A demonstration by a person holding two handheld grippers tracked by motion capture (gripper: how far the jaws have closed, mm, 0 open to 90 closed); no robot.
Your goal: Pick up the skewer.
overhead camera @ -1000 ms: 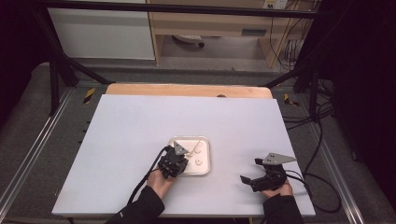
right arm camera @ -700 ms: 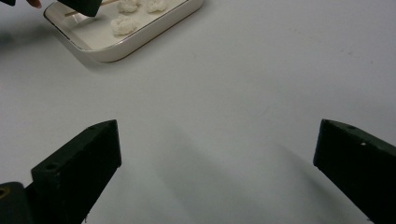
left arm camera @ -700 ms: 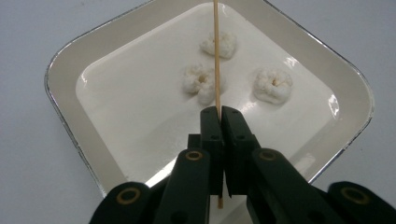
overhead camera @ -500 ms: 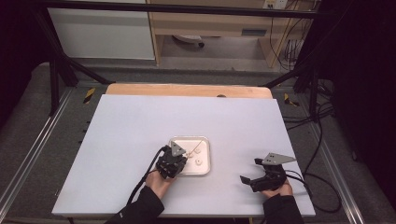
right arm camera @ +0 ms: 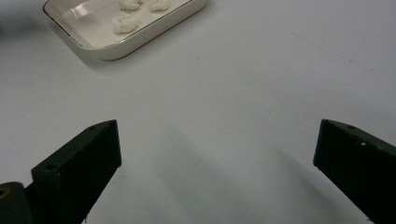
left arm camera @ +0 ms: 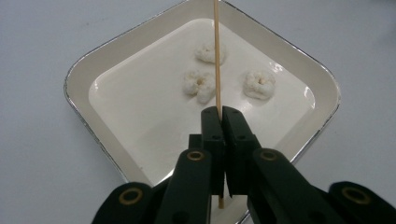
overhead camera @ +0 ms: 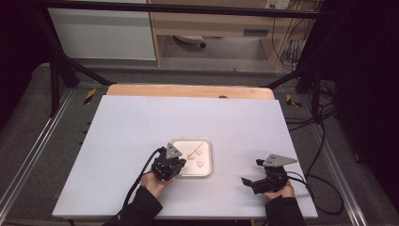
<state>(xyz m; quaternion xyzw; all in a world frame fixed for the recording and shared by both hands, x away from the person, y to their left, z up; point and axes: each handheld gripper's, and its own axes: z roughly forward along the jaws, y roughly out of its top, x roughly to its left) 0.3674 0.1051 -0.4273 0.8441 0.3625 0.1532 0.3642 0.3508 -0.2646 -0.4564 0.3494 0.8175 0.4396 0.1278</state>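
- A skewer (left arm camera: 216, 56) is clenched in the left gripper (left arm camera: 221, 114), reaching far over three dough pieces (left arm camera: 199, 85) in the tray (left arm camera: 84, 74).
- The tray is set mid-surface (overhead camera: 141, 122).
- The right gripper (right arm camera: 215, 154), to its right, is held with fingers released.

Your left gripper (overhead camera: 175, 160) hangs over the near-left corner of the white tray (overhead camera: 205, 170), a thin skewer (overhead camera: 194, 151) slanting across it, while your right gripper (overhead camera: 263, 178) rests near the desk's (overhead camera: 131, 132) near-right corner.
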